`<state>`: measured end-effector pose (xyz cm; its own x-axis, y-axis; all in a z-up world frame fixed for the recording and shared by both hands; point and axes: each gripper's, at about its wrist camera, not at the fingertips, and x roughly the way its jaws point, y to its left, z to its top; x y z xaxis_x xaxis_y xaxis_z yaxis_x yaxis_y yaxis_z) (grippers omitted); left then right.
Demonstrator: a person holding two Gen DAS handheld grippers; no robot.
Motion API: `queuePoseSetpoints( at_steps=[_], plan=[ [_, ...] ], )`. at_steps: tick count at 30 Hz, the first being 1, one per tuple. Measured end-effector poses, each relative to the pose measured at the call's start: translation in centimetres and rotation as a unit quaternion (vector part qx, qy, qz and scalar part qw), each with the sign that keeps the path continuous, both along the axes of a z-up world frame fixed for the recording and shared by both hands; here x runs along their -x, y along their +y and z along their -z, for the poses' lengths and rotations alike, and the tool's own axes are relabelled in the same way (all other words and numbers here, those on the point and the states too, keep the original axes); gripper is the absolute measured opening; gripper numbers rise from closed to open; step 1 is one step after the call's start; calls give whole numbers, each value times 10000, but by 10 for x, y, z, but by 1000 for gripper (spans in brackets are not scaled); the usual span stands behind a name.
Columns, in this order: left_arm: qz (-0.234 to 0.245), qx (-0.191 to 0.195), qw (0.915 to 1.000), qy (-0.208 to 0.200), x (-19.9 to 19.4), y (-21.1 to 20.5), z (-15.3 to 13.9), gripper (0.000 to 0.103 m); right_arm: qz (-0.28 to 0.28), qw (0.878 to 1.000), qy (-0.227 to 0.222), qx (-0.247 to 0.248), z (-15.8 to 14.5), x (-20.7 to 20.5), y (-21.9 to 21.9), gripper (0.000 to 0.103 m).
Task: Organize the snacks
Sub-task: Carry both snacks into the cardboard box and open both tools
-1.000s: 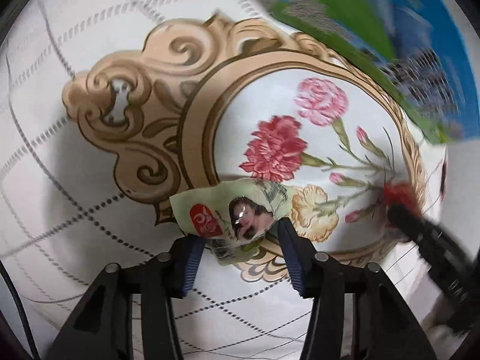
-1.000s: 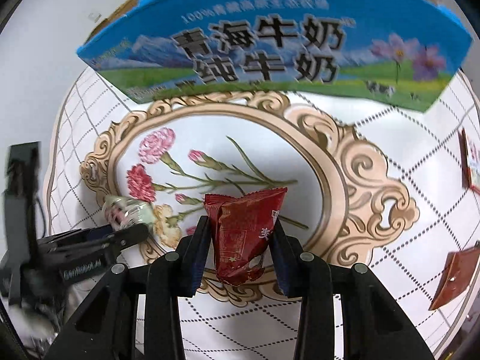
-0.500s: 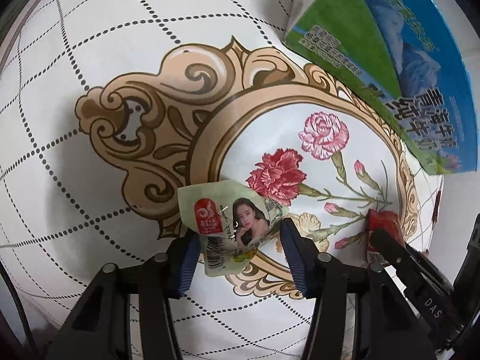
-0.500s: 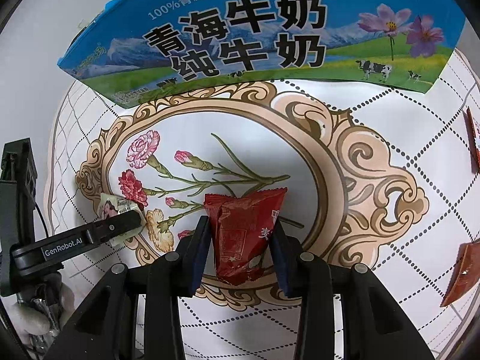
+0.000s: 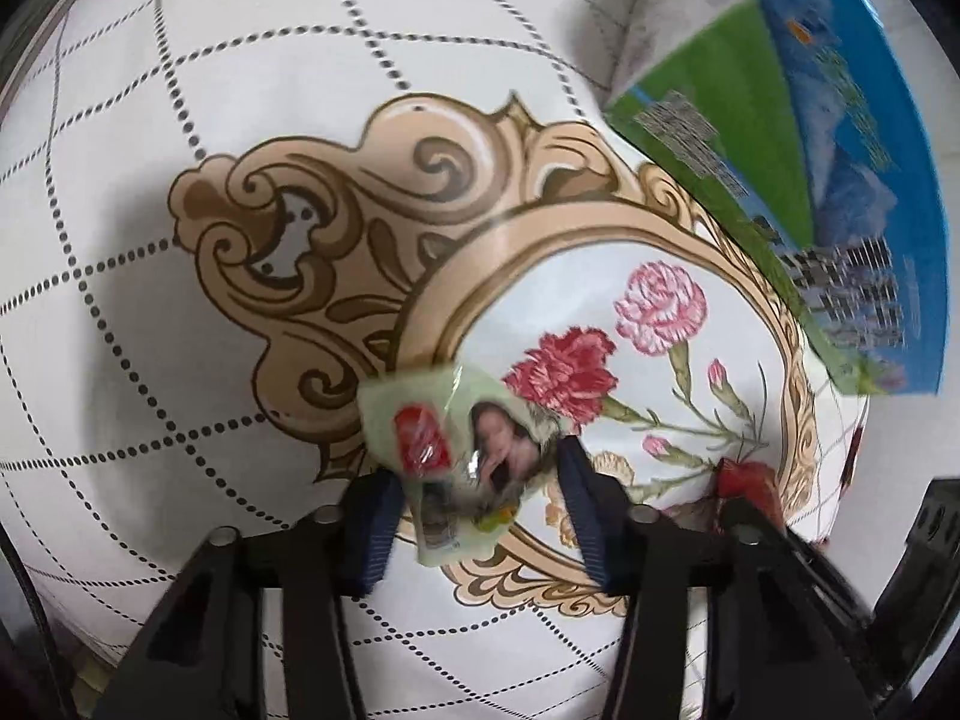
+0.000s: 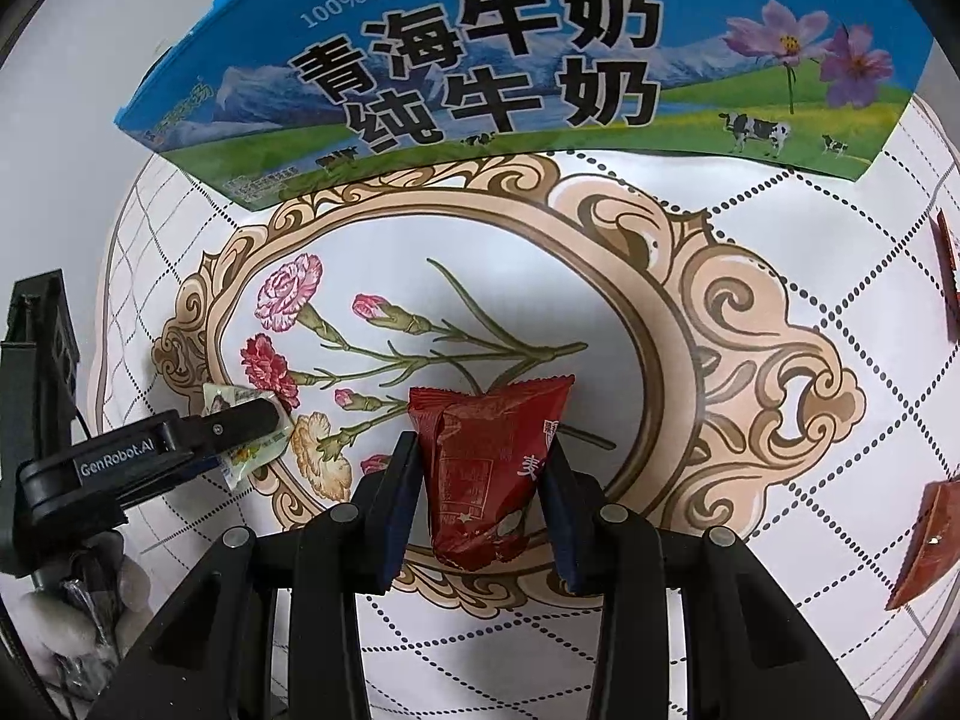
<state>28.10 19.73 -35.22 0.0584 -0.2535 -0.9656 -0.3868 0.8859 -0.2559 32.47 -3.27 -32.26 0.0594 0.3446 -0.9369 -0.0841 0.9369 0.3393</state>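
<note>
A pale green snack packet point(image 5: 438, 420) with a red logo and a portrait sits between the pads of my left gripper point(image 5: 474, 480), whose jaws are closing and pinch it just above the flowered tablecloth point(image 5: 180, 360). In the right wrist view the left gripper point(image 6: 240, 426) reaches in from the left over that green packet point(image 6: 225, 399). My right gripper point(image 6: 480, 444) is shut on a dark red snack packet point(image 6: 486, 462), held upright over the floral medallion. The red packet point(image 5: 744, 477) also shows at the right edge of the left wrist view.
A blue and green milk carton box point(image 6: 480, 60) stands at the far edge of the cloth, seen at the upper right point(image 5: 840, 180) in the left wrist view. Two brown-red packets point(image 6: 933, 534) point(image 6: 948, 276) lie at the right edge. A hand holds the left gripper at the lower left.
The left jaws have drawn in on the green packet, which now looks crumpled and raised. The left view has shifted across the cloth. The right gripper keeps its red packet in place.
</note>
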Motion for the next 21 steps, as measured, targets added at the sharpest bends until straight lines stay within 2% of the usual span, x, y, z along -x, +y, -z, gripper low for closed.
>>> queuePoseSetpoints(
  at_steps=[2,5,6,7,8,10,12,15,18,20,21],
  plan=[
    [142,-91,9998,-50,3,-10,3,40,-19,10000,-28,7,-2,2,1,41],
    [305,-82,9995,-74,9,-20,7,42,-54,10000,-20,7,-3,4,1,41],
    [203,6,9998,-4,9,-17,11,46,-42,10000,3,-8,-2,5,0,41],
    [88,102,9999,83,9,-19,15,55,-33,10000,21,-10,-1,5,-1,41],
    [-101,329,9993,124,9,-12,20,58,-18,10000,41,-14,1,5,-1,41],
    [-617,780,9949,166,9,5,26,60,25,10000,78,-43,2,4,-3,41],
    [-846,930,9918,245,7,12,29,60,37,9999,85,-42,3,3,-3,41],
    [-899,841,9920,271,6,17,30,60,18,10000,71,-30,3,1,-4,41],
    [-864,581,9943,220,5,2,29,58,-14,10000,62,-5,3,1,0,41],
    [-655,303,9973,125,1,-10,24,43,-38,10000,55,-4,2,1,2,41],
    [-478,131,9988,37,-2,-19,20,42,-47,10000,38,-3,1,1,3,41]
  ],
)
